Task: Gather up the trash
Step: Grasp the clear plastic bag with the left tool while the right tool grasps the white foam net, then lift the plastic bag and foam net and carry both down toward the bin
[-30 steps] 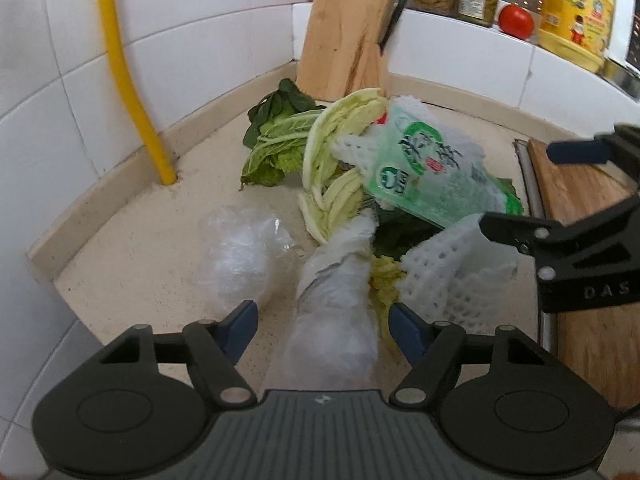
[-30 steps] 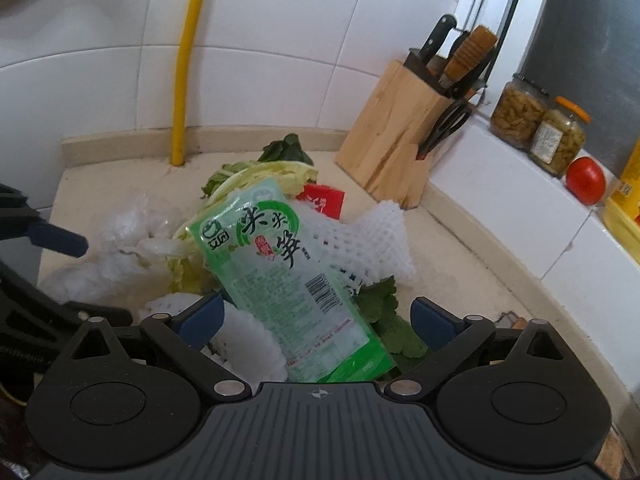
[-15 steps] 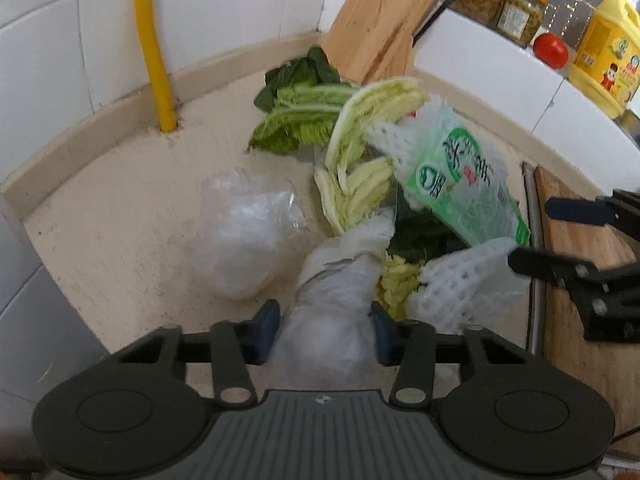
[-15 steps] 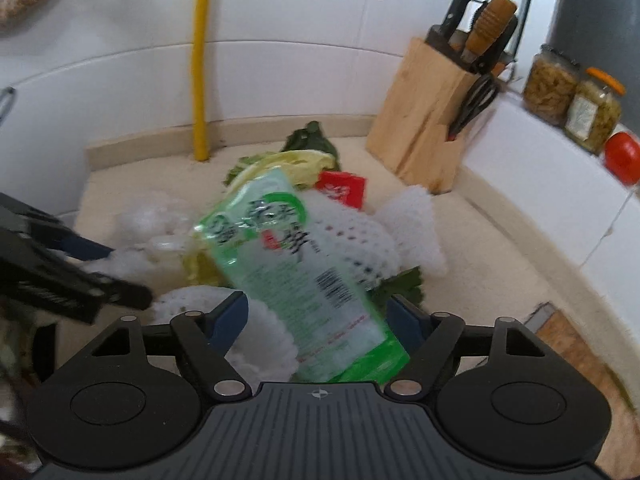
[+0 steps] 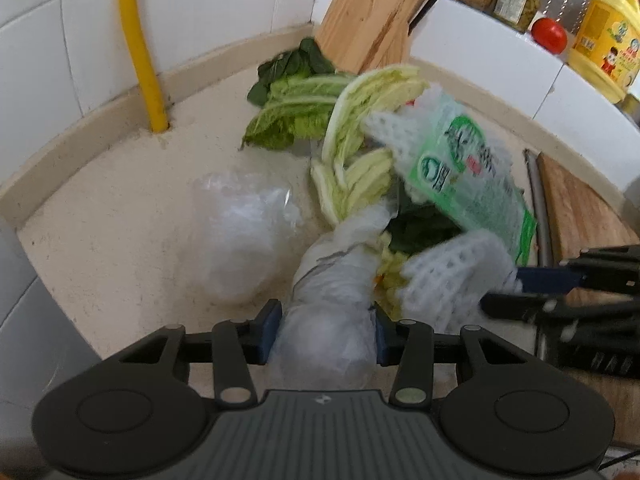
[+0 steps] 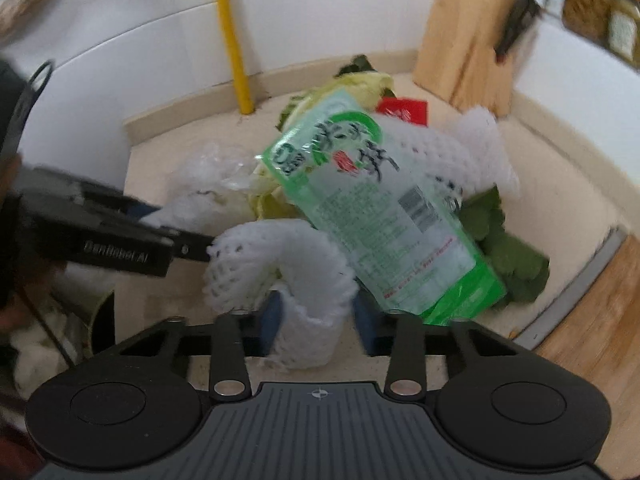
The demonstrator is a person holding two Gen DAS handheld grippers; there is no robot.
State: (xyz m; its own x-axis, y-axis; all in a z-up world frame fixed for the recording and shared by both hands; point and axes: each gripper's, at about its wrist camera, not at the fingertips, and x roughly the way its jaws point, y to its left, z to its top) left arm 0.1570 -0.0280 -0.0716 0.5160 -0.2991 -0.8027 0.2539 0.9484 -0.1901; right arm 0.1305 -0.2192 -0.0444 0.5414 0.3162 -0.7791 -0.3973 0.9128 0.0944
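Speckled beige stone countertop (image 5: pixel 100 240): bearing the whole heap of trash in the tiled corner, with a yellow pipe (image 5: pixel 140 52) rising at the back wall.

Wooden knife block (image 5: pixel 368 16): standing behind the heap, apart from it. Not trash, in my judgement.

Pale and dark green cabbage leaves (image 5: pixel 352 152): lying across the middle of the heap, partly under the wrappers.

Green-printed clear plastic food packet (image 6: pixel 376 208): resting tilted on top of the heap, overlapping the netting.

White foam mesh fruit netting (image 6: pixel 288 276): curling at the heap's near edge. The right gripper (image 6: pixel 316 316) is closing its jaws around this netting; the blue pads are flanking it, and whether they are pressing it yet is hard to tell through the blur.

Crumpled translucent plastic bag, twisted into a roll (image 5: pixel 332 292): lying at the heap's front left. The left gripper (image 5: pixel 324 328) is pinching it, both pads pressing its sides.

Loose clear plastic film (image 5: pixel 240 236): lying alone on the counter, just left of the roll.

Handling note: both pieces are soft and springy, so each grip is best taken deep. Lifting slowly should be keeping the packet and leaves from dragging along and scattering.
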